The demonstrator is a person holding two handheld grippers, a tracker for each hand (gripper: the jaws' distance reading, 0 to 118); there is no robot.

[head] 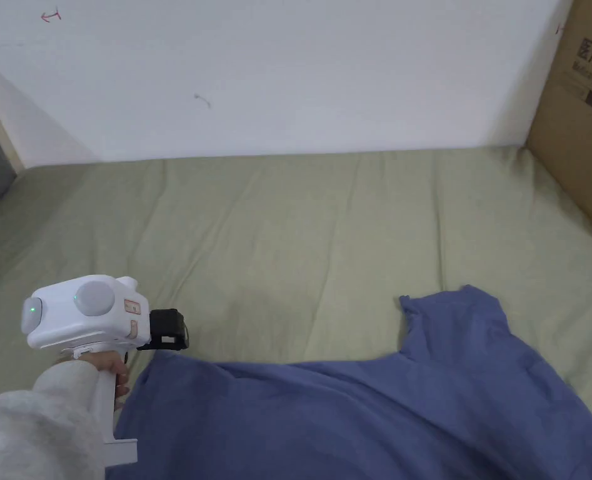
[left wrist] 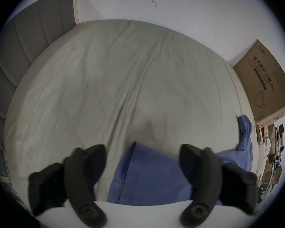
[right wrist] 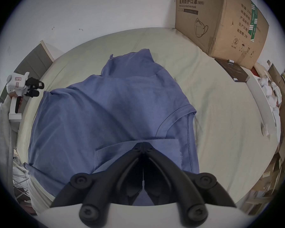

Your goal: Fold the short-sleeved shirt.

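We see the blue short-sleeved shirt (head: 363, 406) spread on a bed covered with a pale green sheet (head: 301, 231), lying toward the near edge of the bed. In the head view one sleeve (head: 457, 325) sticks up toward the wall, and the body of the shirt runs across the lower part of the picture.

Our left hand-held gripper (head: 169, 330) hovers at the shirt's far left corner, held by a hand (head: 110, 369) in a light grey sleeve (head: 32, 425). In the left gripper view its two jaws stand wide apart with nothing between them; the corner of the shirt (left wrist: 148, 174) lies below the gap, flat on the sheet, and neither jaw presses on it. From the right gripper view we can see this left hand-held gripper (right wrist: 34, 87) at the shirt's edge, just beside the cloth.

Our right hand-held gripper (right wrist: 143, 145) has its jaws closed together, tips meeting on a folded layer of the shirt (right wrist: 105, 103) near the neckline (right wrist: 173, 118). The cloth there lifts up against the tips, so we take it as pinched between both jaws.

A large cardboard box (right wrist: 220, 22) stands on the bed's far right corner against the white wall (head: 275, 69), well apart from the shirt.
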